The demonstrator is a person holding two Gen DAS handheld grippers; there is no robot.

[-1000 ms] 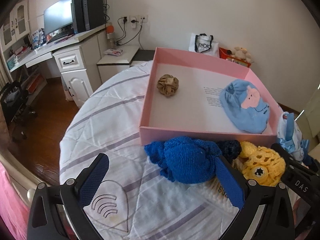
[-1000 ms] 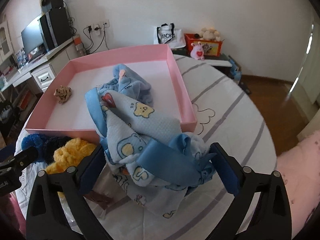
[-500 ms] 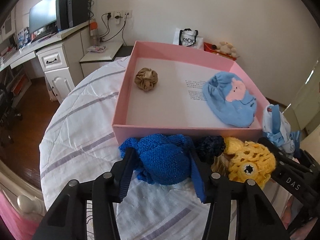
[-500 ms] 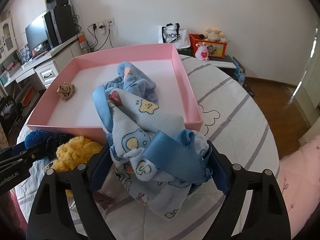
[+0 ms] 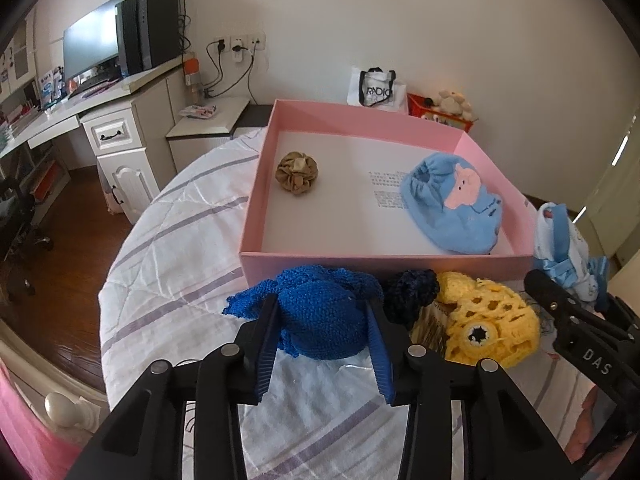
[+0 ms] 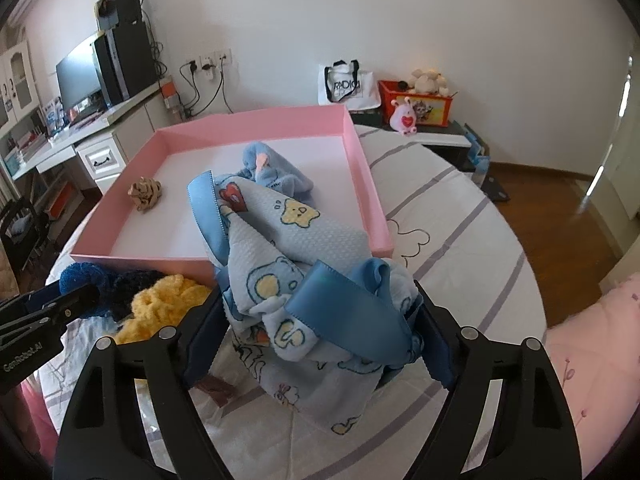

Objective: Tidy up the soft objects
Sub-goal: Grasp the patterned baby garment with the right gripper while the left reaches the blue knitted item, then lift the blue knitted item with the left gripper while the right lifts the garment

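Left wrist view: the left gripper (image 5: 322,320) has its jaws closing on one royal-blue knitted piece (image 5: 320,316), and the blue pads already press its two sides. The piece is a rumpled, coarse-stitched lump lying on the white striped bedspread (image 5: 180,256), just in front of the near wall of the pink box (image 5: 384,266). Right of it, also in front of the box, sit one dark navy knitted ball (image 5: 412,294) and one yellow crocheted piece (image 5: 484,324) with open holes; the three touch in a row. Inside the box lie two things: one tan scrunched fabric ball (image 5: 298,172) near the left wall and one light-blue plush cap (image 5: 454,204) with a pink figure, near the right wall. Beyond the box's right corner, one pale printed cloth shows.

Right wrist view: the right gripper (image 6: 320,320) holds one pale blue baby cloth (image 6: 296,264) with yellow cartoon prints, a red heart and a wide blue satin ribbon. Its fingers, set wide apart, squeeze the bunched cloth on both sides. The bundle stands at the box's near right corner, its top leaning over the wall.
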